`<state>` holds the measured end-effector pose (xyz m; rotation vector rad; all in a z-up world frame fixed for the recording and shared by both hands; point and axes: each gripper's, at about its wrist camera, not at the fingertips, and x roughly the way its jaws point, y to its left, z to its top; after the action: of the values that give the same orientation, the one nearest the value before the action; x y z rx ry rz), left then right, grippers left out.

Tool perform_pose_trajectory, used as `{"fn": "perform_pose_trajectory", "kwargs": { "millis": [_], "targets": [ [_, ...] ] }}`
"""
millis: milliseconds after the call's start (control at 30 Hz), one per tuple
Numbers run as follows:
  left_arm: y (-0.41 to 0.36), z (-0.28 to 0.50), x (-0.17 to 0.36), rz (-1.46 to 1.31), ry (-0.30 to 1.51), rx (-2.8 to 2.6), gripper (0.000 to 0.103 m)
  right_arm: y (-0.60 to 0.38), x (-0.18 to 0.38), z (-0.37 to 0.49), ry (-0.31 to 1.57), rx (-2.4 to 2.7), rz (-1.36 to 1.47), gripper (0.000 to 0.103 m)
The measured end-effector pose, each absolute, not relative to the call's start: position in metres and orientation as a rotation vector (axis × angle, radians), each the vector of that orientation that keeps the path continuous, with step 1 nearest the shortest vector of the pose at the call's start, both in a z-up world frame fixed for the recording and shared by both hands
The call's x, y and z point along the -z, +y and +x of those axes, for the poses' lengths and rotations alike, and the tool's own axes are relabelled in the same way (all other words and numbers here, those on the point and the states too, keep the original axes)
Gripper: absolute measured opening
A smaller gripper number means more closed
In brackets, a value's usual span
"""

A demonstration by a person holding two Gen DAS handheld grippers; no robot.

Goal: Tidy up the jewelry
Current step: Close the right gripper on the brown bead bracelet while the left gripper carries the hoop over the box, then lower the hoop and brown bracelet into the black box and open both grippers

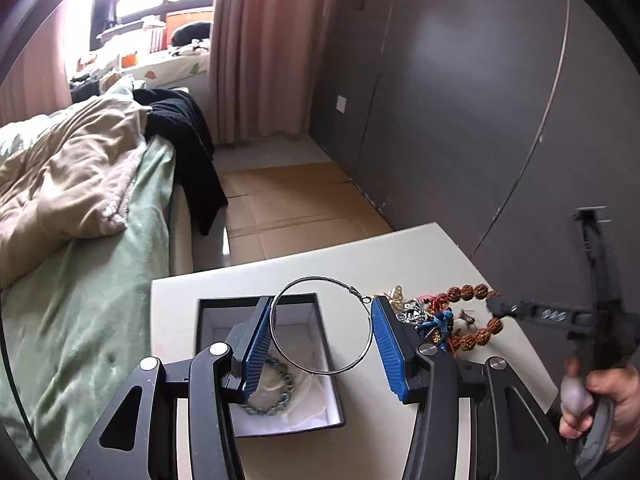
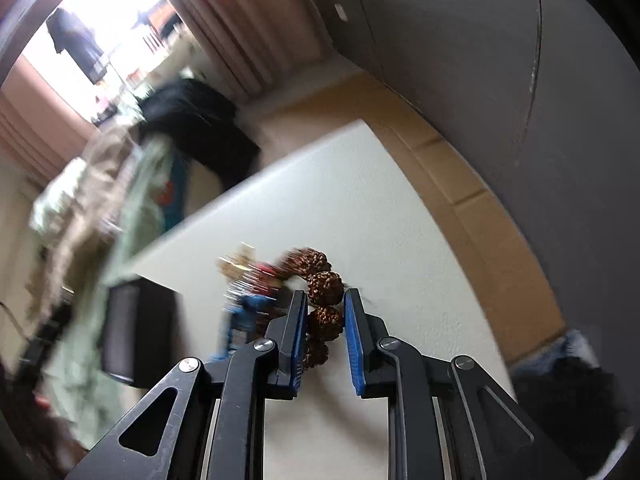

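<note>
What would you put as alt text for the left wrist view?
The left hand-held gripper holds a large silver hoop earring between its blue pads, above an open jewelry box with a green bead bracelet inside. On the white table, the right hand-held gripper reaches a brown bead bracelet in the jewelry pile.

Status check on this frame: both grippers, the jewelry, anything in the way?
Left gripper spans hoop earring above jewelry box. Right gripper closing around brown bead bracelet. Tangled jewelry pile beside it.
</note>
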<state>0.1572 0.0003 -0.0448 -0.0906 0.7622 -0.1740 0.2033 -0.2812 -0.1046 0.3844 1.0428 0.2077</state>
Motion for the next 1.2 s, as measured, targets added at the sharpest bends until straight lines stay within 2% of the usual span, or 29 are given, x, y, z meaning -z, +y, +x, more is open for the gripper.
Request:
{"fn": "perform_pose_trajectory", "kwargs": {
  "millis": [467,667,700,733,767,800,833,1200],
  "targets": [
    [0.04,0.154,0.032,-0.14,0.736,0.138,0.051,-0.224,-0.003,0.209,0.82,-0.417,0.377,0.02],
    [0.051,0.155,0.032,-0.197,0.752,0.179,0.052,-0.191,-0.015,0.21,0.8,-0.497,0.376,0.02],
    [0.053,0.157,0.033,-0.213,0.761,0.182,0.059,-0.19,-0.014,0.209,0.794,-0.51,0.387,0.02],
    [0.055,0.158,0.033,-0.222,0.763,0.18,0.071,-0.19,-0.012,0.208,0.79,-0.523,0.4,0.02],
    [0.059,0.159,0.034,-0.24,0.758,0.175,0.078,-0.188,-0.008,0.205,0.791,-0.536,0.413,0.02],
    [0.061,0.159,0.034,-0.252,0.752,0.167,0.089,-0.186,-0.003,0.204,0.796,-0.551,0.423,0.02],
    [0.064,0.159,0.034,-0.26,0.745,0.158,0.091,-0.183,0.001,0.202,0.8,-0.569,0.426,0.02],
    [0.111,0.16,0.03,-0.303,0.709,0.025,0.091,-0.121,0.033,0.195,0.873,-0.754,0.445,0.02]
  ]
}}
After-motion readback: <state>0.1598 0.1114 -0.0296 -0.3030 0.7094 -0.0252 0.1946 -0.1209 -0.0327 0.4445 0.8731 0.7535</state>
